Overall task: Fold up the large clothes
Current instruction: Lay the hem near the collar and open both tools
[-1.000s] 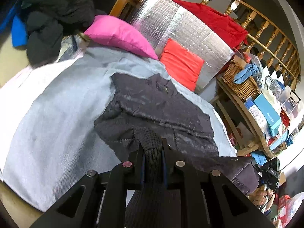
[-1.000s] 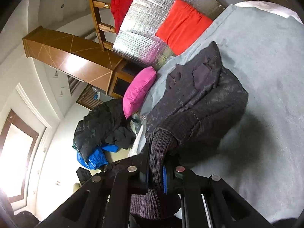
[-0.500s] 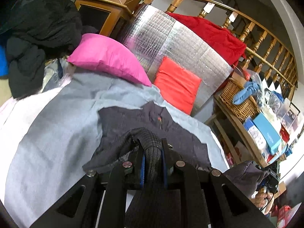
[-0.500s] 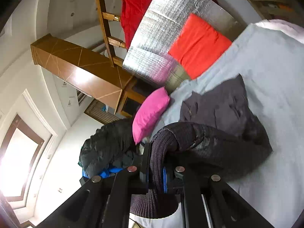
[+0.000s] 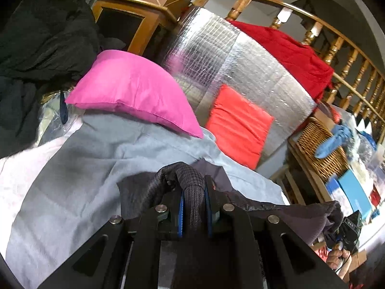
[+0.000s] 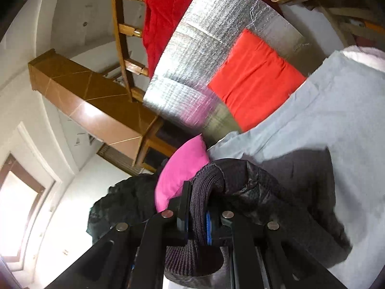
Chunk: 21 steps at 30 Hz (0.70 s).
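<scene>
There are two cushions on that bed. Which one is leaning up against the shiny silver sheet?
The orange-red cushion: it stands propped against the silver sheet. The pink pillow lies further left, on the grey bedcover.

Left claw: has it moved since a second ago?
Yes. The left claw, shut on the dark jacket's ribbed hem, has advanced toward the pink pillow, which now looms much nearer.

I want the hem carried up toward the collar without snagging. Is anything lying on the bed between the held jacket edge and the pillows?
Nothing visible. Both grippers clamp the dark jacket's ribbed hem; ahead lies only bare grey sheet up to the pink pillow and red cushion.
</scene>
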{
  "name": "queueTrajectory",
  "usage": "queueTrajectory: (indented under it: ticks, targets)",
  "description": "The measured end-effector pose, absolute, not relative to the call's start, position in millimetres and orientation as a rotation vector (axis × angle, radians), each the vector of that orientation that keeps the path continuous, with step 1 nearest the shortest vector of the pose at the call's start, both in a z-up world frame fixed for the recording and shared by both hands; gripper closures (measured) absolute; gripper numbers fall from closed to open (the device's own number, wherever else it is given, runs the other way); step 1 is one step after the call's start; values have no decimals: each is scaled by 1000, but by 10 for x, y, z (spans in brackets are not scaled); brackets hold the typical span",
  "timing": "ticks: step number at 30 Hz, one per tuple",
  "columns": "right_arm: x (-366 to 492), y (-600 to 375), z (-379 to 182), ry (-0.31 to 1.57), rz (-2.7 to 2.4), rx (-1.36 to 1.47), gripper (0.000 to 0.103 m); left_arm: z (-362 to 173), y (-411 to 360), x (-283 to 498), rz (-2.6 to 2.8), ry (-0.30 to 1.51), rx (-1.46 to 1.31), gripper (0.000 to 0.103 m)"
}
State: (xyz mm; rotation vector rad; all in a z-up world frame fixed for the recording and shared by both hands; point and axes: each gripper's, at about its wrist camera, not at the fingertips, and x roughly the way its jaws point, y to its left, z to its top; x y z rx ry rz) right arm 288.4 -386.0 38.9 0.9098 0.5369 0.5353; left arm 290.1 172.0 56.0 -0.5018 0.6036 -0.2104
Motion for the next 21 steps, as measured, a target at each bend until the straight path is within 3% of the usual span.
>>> queueTrajectory:
  ticks: [12, 21]
  targets:
    - [4252, -3689, -223, 707, 359, 856, 93, -349, 1621, 4124, -41, 827, -513, 88]
    - [4672, -3670, -640, 783, 290, 858, 93, -727, 1605, 4464, -30, 905, -514, 87]
